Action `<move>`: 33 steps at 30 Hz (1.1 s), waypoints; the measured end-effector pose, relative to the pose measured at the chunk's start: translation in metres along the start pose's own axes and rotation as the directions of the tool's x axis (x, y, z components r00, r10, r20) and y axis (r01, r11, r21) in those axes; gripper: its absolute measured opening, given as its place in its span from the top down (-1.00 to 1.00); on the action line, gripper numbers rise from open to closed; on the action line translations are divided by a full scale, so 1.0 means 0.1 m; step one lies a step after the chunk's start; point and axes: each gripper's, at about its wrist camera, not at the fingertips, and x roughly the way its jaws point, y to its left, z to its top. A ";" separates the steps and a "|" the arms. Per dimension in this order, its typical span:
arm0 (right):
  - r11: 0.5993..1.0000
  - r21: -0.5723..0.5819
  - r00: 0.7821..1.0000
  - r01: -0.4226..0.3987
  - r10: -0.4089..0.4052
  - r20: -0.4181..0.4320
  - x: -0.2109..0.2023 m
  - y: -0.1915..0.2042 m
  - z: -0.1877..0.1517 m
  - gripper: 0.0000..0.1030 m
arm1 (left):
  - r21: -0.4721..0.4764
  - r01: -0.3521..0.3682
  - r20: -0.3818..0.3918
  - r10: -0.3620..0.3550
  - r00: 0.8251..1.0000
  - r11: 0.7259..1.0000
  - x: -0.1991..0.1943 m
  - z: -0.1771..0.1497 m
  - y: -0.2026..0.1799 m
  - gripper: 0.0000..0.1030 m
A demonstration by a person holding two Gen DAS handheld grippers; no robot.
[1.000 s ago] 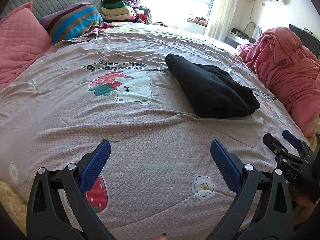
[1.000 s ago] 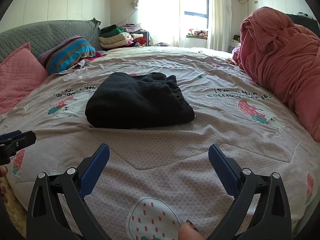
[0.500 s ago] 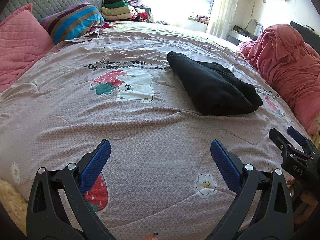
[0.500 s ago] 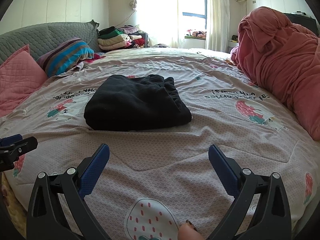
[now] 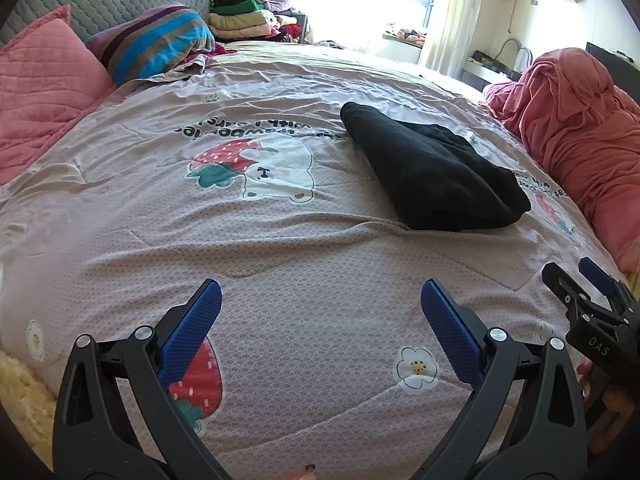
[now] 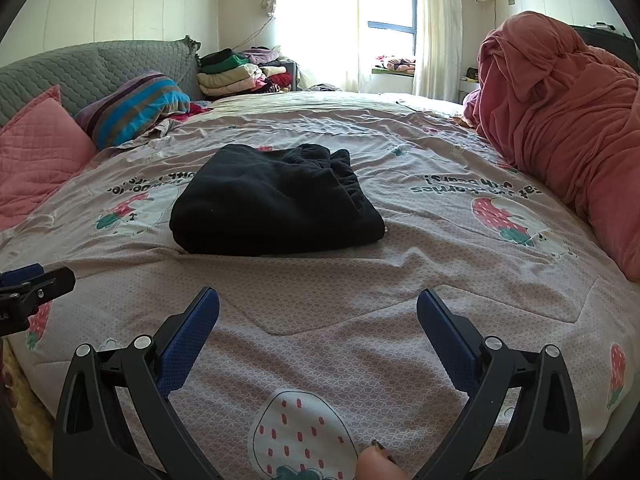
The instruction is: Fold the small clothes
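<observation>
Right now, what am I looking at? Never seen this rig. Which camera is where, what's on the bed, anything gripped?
There is no robot arm here. A person holds a two-finger clamp in each hand, and each clamp carries a fisheye camera that looks forward along its blue-padded fingers.

One picture is from the left gripper; the right gripper pokes in at its right edge. The other picture is from the right gripper, with the left one showing at its left edge.

Both hover low over a bed under a pinkish quilt printed with strawberries and bears. On it lies a black garment, already folded into a compact bundle. A pink pillow, a striped pillow and a heaped pink blanket sit around the edges, and stacked clothes lie further back.

Both grippers are open and hold nothing.
</observation>
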 end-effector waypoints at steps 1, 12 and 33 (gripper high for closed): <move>1.000 0.000 1.000 0.001 -0.001 -0.001 0.00 0.00 0.00 -0.91 | 0.000 0.001 0.000 -0.001 1.000 1.000 0.00 0.00 0.00 -0.82; 1.000 -0.003 1.000 0.002 -0.002 -0.008 0.00 0.01 0.00 -0.91 | 0.009 -0.018 -0.003 0.018 1.000 1.000 0.00 -0.01 -0.01 -0.82; 1.000 -0.004 1.000 0.003 -0.003 -0.008 -0.02 0.00 0.01 -0.91 | 0.011 -0.027 -0.009 0.027 1.000 1.000 0.01 -0.01 0.02 -0.82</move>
